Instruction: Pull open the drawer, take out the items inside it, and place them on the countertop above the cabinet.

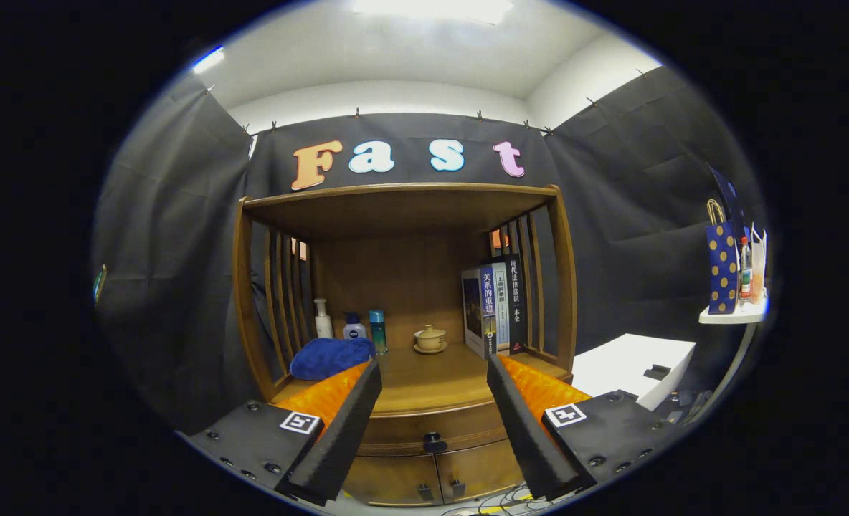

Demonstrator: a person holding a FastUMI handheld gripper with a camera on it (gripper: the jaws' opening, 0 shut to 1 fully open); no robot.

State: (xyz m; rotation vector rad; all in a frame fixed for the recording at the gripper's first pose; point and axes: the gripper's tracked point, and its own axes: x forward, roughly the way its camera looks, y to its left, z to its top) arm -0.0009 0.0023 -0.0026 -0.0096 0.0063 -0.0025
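My jaws stand wide apart with nothing between them, the gripper (pixel 433 373) held back from the cabinet (pixel 403 315) and aimed squarely at its front. I read that as the lining-up stage: the gap between the fingers frames the drawer (pixel 435 426), which sits shut just under the counter (pixel 424 376), and its dark knob (pixel 433 438) lies ahead of the fingers, roughly centred between them. Keeping the fingers spread makes sense here, since they need room to pass either side of that small knob before closing on it.

The items I am meant to fetch are hidden inside the closed drawer, so I cannot say what they are.

The counter already carries a blue cloth (pixel 330 357) near my left finger, three bottles (pixel 353 326) behind it, a lidded cup on a saucer (pixel 430 338) toward the middle, and books (pixel 495 308) standing upright against the right slats. The bare wood in front of the cup looks like the sensible landing spot. Below the drawer are two small doors (pixel 432 476); I judge the approach must stay level with the knob to avoid their handles.
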